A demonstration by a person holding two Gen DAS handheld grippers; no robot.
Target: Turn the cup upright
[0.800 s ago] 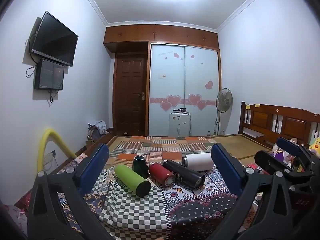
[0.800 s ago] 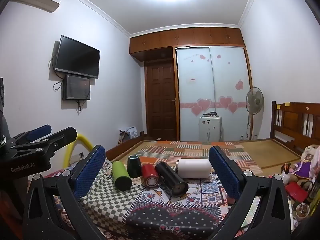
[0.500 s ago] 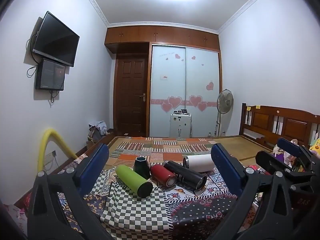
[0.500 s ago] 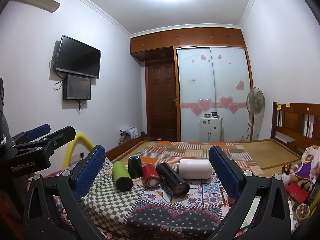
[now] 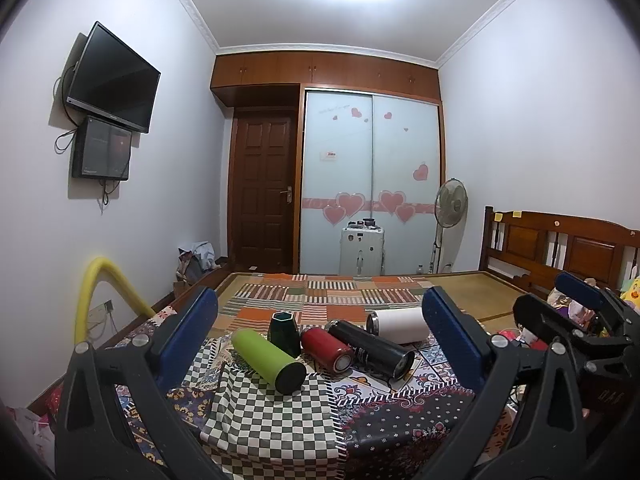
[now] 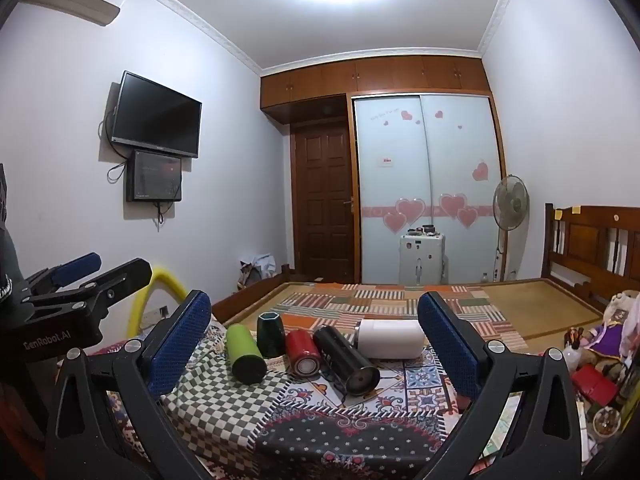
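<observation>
Several cups lie on their sides on a patterned cloth: a green cup (image 5: 266, 354) (image 6: 243, 354), a red cup (image 5: 326, 348) (image 6: 303, 352), a black cup (image 5: 372, 348) (image 6: 346, 362) and a white cup (image 5: 398, 324) (image 6: 390, 339). A dark green faceted cup (image 5: 285, 332) (image 6: 270, 333) stands behind them, narrow end up. My left gripper (image 5: 320, 336) and my right gripper (image 6: 314, 336) are both open and empty, held short of the cups. The right gripper also shows at the right edge of the left wrist view (image 5: 576, 300), and the left gripper at the left edge of the right wrist view (image 6: 88, 276).
The cups rest on a cloth-covered surface (image 5: 276, 412) in front of a bed with a patchwork cover (image 5: 320, 292). A yellow tube (image 5: 92, 292) arches at the left. Toys and clutter (image 6: 600, 344) lie at the right. A wardrobe, a door and a fan stand far back.
Both views have shifted very slightly; the cups sit a touch lower and closer in the left wrist view. Nothing was grasped or moved.
</observation>
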